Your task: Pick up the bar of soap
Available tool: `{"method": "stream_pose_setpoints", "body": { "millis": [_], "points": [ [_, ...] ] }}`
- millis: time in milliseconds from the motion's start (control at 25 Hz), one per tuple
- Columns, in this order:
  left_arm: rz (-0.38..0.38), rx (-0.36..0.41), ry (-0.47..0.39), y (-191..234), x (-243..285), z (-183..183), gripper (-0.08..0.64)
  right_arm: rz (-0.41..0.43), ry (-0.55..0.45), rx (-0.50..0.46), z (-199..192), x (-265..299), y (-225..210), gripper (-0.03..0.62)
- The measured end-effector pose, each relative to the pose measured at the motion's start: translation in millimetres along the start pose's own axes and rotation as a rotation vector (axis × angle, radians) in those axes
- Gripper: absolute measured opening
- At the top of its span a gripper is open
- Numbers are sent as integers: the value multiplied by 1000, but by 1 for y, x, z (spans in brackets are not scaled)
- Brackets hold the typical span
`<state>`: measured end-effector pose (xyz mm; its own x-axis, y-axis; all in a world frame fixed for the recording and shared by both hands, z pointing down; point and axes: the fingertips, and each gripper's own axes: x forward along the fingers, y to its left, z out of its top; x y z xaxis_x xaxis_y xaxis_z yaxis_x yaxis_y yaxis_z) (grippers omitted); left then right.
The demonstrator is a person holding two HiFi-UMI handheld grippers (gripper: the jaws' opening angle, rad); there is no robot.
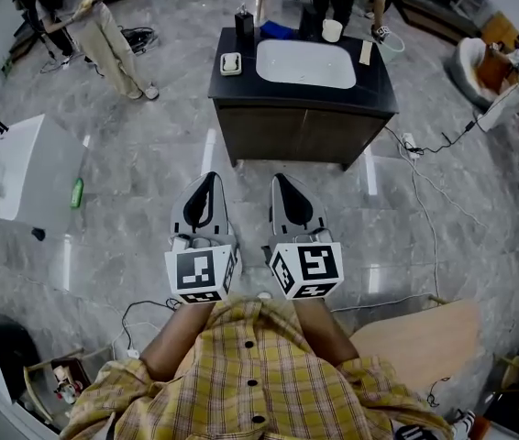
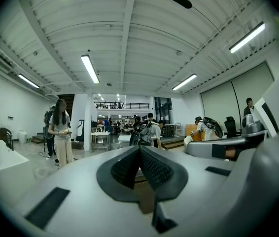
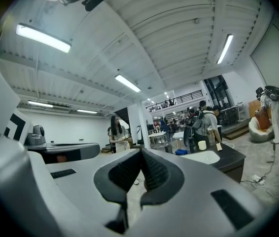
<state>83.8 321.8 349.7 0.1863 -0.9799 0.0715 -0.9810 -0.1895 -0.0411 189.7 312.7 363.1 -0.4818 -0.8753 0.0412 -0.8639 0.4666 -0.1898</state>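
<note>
Two grey-and-white units, left gripper (image 1: 208, 183) and right gripper (image 1: 281, 185), are held level, jaws closed on nothing. The pale bar of soap (image 1: 230, 61) is seen in a white dish on the dark counter (image 1: 241, 88), well ahead. Risk: soap is shoved off if jaws are not opened first.

No words, numbers or signs clear enough to read. Only black-and-white square patterns on the left marker cube (image 1: 202, 273) and the right marker cube (image 1: 308, 268), not real letters.
</note>
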Motion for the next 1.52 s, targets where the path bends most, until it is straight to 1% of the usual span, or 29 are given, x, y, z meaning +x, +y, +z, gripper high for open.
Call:
{"method": "stream_pose_setpoints", "body": {
  "millis": [200,480,680,800,920,1160,1360,1520],
  "points": [
    [1,-8,1,23,30,-1,11,1,9,-4,-1,36,0,18],
    [-9,-52,10,54,85,-11,11,-7,49,-36,-10,96,-8,18],
    [-23,-77,22,83,130,-5,11,-22,57,-50,4,147,-11,18],
    [-33,-87,30,103,159,1,11,-31,66,-54,13,180,-11,18],
    [-39,-92,34,127,190,7,11,-44,79,-35,18,218,-14,18],
    [-49,-101,61,184,250,2,11,-60,102,-15,20,299,-11,18],
    [-63,-98,78,222,290,4,11,-75,108,-12,25,355,-7,18],
    [-75,-103,93,242,312,1,11,-100,119,-8,23,386,-9,18]
  ]
}}
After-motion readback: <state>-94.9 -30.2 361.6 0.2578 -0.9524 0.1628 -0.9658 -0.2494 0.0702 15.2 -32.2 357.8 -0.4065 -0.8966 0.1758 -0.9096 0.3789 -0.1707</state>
